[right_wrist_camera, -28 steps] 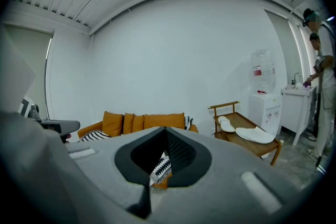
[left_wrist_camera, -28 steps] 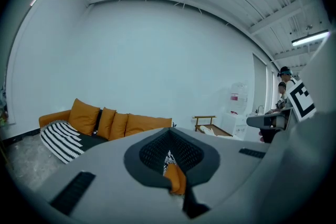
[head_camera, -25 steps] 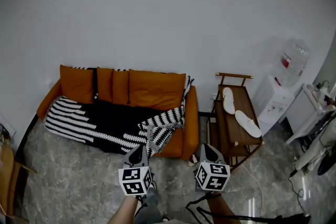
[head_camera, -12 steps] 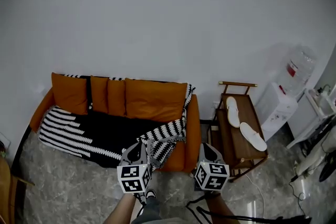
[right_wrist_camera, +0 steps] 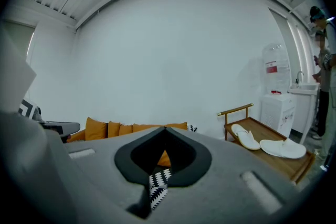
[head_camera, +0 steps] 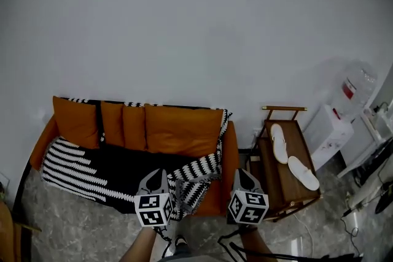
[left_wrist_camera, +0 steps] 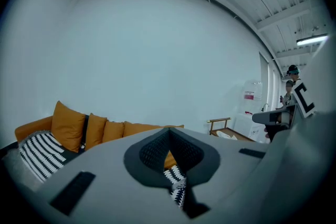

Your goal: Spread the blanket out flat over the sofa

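Lying over the seat of the sofa (head_camera: 228, 153), the blanket (head_camera: 116, 162) is black with white zigzag stripes. It covers the seat from the sofa's left end and hangs a little over the front edge. Towards the sofa's right end it is not flat: a bunched fold (head_camera: 195, 173) is gathered there, and one strip climbs the backrest at the sofa's right corner.

I judge the blanket to be soft, light and limp, so it will sag and follow wherever it is pulled, and it may slide on the smooth seat. A good place to take hold seems to be the loose edge of the bunched fold, with the two grips well apart along that edge, so the cloth can be drawn to the right and smoothed.

The left hand-held gripper (head_camera: 156, 172) and the right hand-held gripper (head_camera: 241, 170) hover in front of the sofa, above the floor (head_camera: 73, 227), both pointing at it and apart from the cloth. Each gripper view shows the jaws clenched tip to tip with nothing grasped; the blanket's pattern is only seen far behind them. The forearms come up from the lower edge of the head view, side by side.

Just beside the sofa's right end stands a wooden bench (head_camera: 269, 172) carrying white slippers (head_camera: 280, 143).
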Action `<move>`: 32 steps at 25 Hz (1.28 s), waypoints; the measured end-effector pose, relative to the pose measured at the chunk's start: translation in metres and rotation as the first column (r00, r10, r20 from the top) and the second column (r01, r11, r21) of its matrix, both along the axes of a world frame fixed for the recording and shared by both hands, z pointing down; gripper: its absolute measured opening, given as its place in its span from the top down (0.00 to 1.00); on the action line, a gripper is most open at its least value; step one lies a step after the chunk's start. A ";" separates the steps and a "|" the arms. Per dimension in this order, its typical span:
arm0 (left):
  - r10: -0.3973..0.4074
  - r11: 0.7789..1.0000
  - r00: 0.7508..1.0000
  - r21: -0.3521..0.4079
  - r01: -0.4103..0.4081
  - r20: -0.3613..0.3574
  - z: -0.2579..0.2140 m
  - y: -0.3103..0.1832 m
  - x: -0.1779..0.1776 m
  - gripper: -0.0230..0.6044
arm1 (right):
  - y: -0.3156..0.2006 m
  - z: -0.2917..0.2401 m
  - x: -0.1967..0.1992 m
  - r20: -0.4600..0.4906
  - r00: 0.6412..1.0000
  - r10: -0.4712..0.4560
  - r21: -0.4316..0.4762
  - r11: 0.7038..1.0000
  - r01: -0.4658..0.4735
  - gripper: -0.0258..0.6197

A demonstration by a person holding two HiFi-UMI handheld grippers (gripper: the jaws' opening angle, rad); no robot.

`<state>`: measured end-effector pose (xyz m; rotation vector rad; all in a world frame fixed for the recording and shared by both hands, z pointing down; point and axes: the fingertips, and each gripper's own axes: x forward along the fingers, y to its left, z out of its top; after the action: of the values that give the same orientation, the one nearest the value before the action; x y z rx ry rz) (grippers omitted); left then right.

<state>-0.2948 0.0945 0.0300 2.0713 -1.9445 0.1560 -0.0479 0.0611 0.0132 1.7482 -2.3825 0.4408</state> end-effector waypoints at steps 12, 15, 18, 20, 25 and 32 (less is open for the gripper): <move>-0.082 0.992 0.996 -0.102 0.079 -0.023 0.044 -0.034 -0.011 0.97 | -0.048 0.033 -0.008 -0.023 0.998 -0.058 -0.074 0.996 0.057 0.95; -0.116 0.986 0.993 -0.120 0.113 -0.021 0.052 -0.035 -0.012 0.97 | -0.059 0.042 -0.010 -0.036 0.995 -0.094 -0.093 0.992 0.090 0.95; -0.150 0.979 0.988 -0.143 0.145 -0.026 0.067 -0.037 -0.013 0.97 | -0.067 0.055 -0.011 -0.041 0.992 -0.120 -0.115 0.987 0.114 0.95; -0.160 0.976 0.987 -0.156 0.155 -0.022 0.078 -0.041 -0.017 0.97 | -0.074 0.065 -0.016 -0.043 0.990 -0.133 -0.128 0.984 0.126 0.95; -0.181 0.960 0.983 -0.218 0.173 -0.017 0.116 -0.039 -0.024 0.97 | -0.080 0.102 -0.029 -0.052 0.983 -0.177 -0.194 0.967 0.164 0.95; -0.198 0.943 0.980 -0.280 0.180 -0.037 0.182 -0.046 -0.030 0.97 | -0.089 0.172 -0.044 -0.054 0.978 -0.201 -0.270 0.946 0.179 0.95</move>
<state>-0.3245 0.0485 0.2124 1.6844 -1.9447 0.2960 -0.0917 -0.0274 0.1849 1.3814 -2.2849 0.6138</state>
